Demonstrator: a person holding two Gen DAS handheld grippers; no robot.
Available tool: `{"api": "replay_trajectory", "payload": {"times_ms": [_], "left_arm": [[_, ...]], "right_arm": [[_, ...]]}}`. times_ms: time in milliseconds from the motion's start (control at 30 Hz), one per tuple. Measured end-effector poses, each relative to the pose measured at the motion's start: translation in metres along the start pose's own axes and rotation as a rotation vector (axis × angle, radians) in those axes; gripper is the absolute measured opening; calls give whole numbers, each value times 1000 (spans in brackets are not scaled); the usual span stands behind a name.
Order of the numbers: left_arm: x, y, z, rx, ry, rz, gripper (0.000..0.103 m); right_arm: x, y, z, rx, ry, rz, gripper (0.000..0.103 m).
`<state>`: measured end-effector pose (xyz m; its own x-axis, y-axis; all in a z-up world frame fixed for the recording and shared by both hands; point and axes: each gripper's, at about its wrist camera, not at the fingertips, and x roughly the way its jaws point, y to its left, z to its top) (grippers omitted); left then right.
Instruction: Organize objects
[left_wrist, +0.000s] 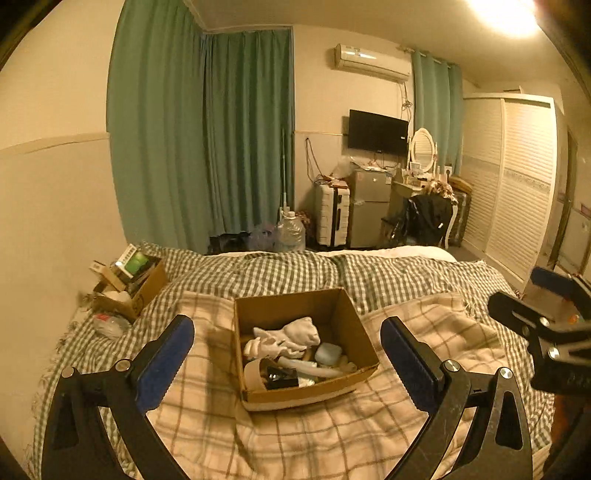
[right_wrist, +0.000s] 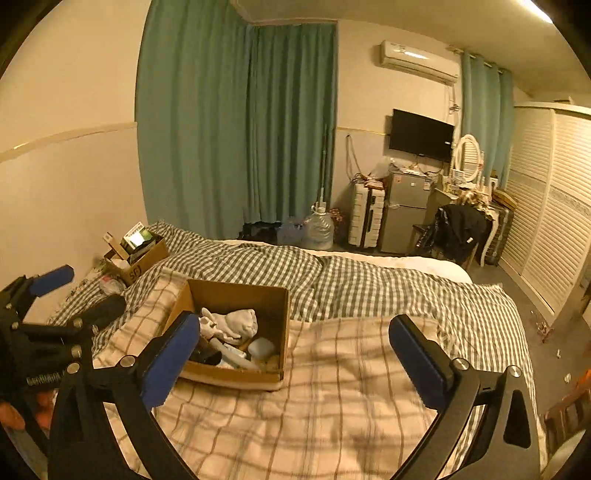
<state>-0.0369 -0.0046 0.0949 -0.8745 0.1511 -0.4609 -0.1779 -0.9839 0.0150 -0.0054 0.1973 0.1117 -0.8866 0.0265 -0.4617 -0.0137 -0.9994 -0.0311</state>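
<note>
An open cardboard box (left_wrist: 334, 317) sits on the checked blanket in the middle of the bed; it also shows in the right wrist view (right_wrist: 275, 314). Inside lie white socks (left_wrist: 295, 332), a pale blue case (left_wrist: 328, 353), a white tube and small dark items. My left gripper (left_wrist: 288, 354) is open and empty, its blue pads either side of the box, held above it. My right gripper (right_wrist: 295, 350) is open and empty, over the blanket just right of the box. Each gripper shows at the edge of the other's view.
A second cardboard box (left_wrist: 147, 286) full of packages stands at the bed's far left by the wall, with a crumpled plastic bag (left_wrist: 109, 325) beside it. Beyond the bed are a water jug (left_wrist: 291, 230), suitcase, small fridge, dressing table and wardrobe.
</note>
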Motion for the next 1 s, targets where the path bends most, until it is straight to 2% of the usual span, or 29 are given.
{"api": "replay_trajectory", "payload": {"times_ms": [100, 200, 300, 400, 533, 600, 733, 1000], "left_arm": [[-7, 1, -13, -3, -24, 41, 103], [-5, 2, -30, -15, -38, 84, 103], [6, 4, -48, -48, -25, 96, 103], [17, 5, -69, -76, -23, 99, 103], [36, 6, -84, -59, 18, 99, 103], [38, 5, -89, -43, 16, 105, 103], [46, 5, -98, -21, 37, 114, 103], [48, 13, -107, -43, 66, 117, 103]], "right_arm": [[-5, -4, -24, 37, -3, -3, 103], [6, -6, -42, 17, -11, -2, 103], [18, -4, -58, -15, -105, -35, 103], [45, -7, -74, 0, -41, 3, 103], [67, -4, -93, -4, -26, -6, 103], [76, -1, -100, 3, -7, 19, 103], [81, 8, -104, -1, 9, 51, 103], [79, 9, -102, 11, 2, 63, 103]]}}
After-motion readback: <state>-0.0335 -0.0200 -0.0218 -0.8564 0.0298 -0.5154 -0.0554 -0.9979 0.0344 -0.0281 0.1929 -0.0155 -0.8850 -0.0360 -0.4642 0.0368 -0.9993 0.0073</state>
